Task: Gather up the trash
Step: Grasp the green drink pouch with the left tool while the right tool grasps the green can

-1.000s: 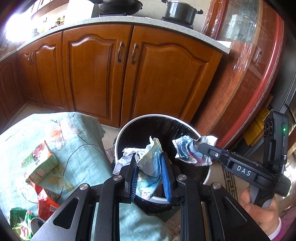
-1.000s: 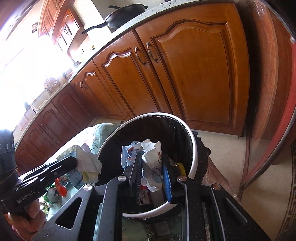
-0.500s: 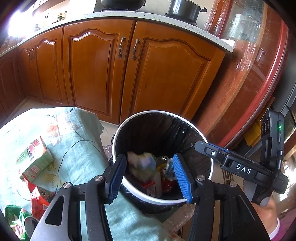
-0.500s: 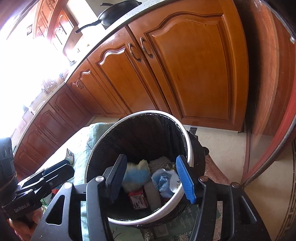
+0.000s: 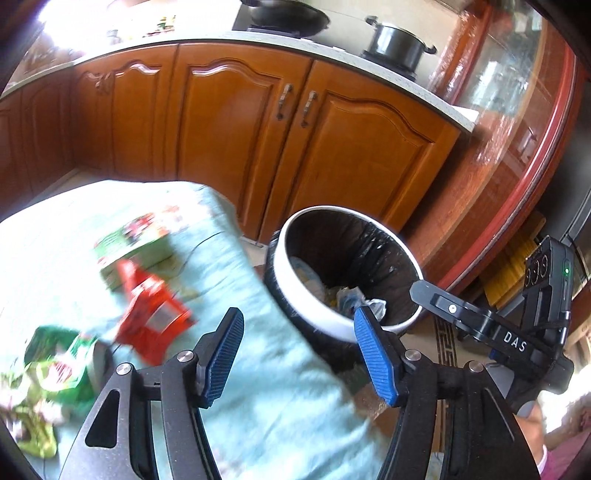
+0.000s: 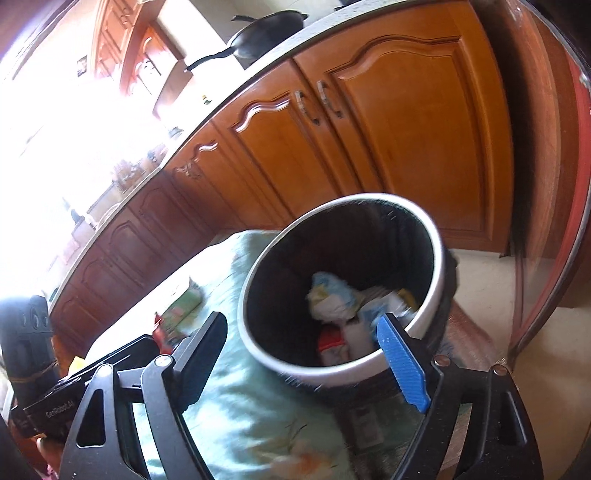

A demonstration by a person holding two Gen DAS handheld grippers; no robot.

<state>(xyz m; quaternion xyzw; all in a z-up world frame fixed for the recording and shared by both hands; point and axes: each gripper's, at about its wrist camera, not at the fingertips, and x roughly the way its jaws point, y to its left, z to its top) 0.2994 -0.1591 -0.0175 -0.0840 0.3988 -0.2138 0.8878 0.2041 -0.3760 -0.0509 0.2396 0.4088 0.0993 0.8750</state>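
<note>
I have both tools released: the left hand-held gripper [image 5: 299,354] stands with its blue pads wide apart and nothing between them, and the right hand-held gripper [image 6: 306,358] is just as wide and bare. The trash bin [image 5: 314,314], white-rimmed with a black liner, sits on the floor just beside the right edge of the table [image 5: 258,406]; crumpled paper [image 6: 332,295] and other scraps lie inside it. More trash waits on the table to the left: a red wrapper [image 5: 151,314], a green carton [image 5: 133,243] farther back, and a green packet [image 5: 62,365] near me.

My worry is the pale green cloth that covers the table. It is loose and wrinkled, so in my judgement a pad closing on a flat wrapper could pinch the cloth too and drag everything towards the edge. The wrappers look thin and slippery; a shallow bite may let one slide out short of the bin and onto the floor. Both views are blurred, so aiming now would be unreliable. The two tools are close together as well, and could knock one another above the bin.

Around us is a kitchen: brown wooden cabinets [image 5: 240,129] on the far side, a pot [image 5: 395,44] and a pan [image 6: 266,33] on the counter above them, and strong window glare at the far left.
</note>
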